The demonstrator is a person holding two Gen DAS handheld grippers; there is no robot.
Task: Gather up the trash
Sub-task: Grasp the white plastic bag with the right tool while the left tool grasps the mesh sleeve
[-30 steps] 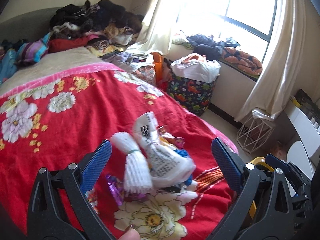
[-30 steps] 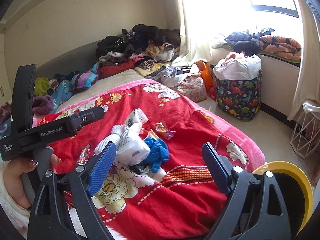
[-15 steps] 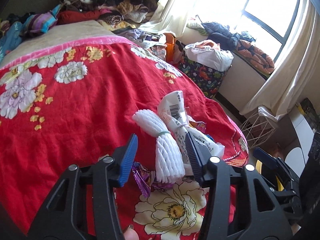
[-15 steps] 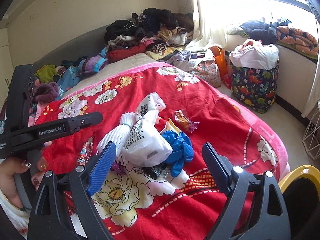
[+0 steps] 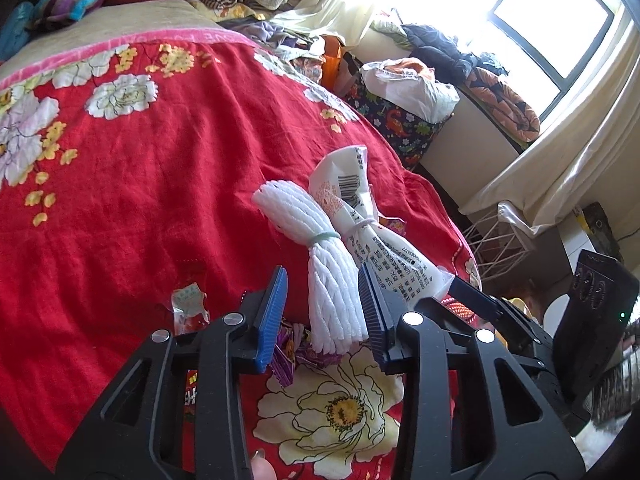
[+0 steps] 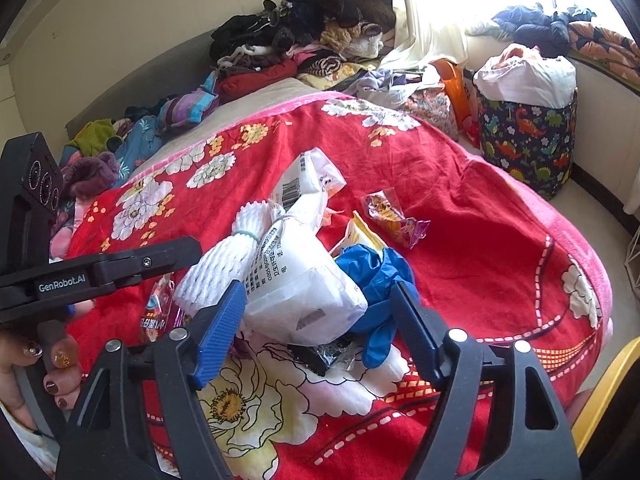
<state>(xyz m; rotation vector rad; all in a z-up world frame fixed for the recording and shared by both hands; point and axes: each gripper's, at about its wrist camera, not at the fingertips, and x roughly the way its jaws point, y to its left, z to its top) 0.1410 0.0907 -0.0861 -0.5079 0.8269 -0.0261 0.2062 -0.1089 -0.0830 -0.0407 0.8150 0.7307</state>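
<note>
A pile of trash lies on the red flowered blanket (image 5: 132,184). A white foam net bundle (image 5: 326,276) sits between the pads of my left gripper (image 5: 322,312), whose jaws stand close on either side of it; I cannot tell if they press it. Beside it lies a tied white printed plastic bag (image 5: 380,248), also in the right wrist view (image 6: 300,284). My right gripper (image 6: 312,320) is open, its jaws around the white bag and a blue glove (image 6: 376,280). Candy wrappers (image 6: 394,216) lie nearby.
Small wrappers (image 5: 188,306) lie left of the left gripper. Piled clothes (image 6: 304,40) fill the far end of the bed. A dinosaur-print basket (image 6: 528,136) stands on the floor by the window. A yellow rim (image 6: 604,392) shows at the lower right.
My left gripper has narrowed from wide open to close around the foam net bundle. The right gripper has moved forward over the white bag and stayed open.
</note>
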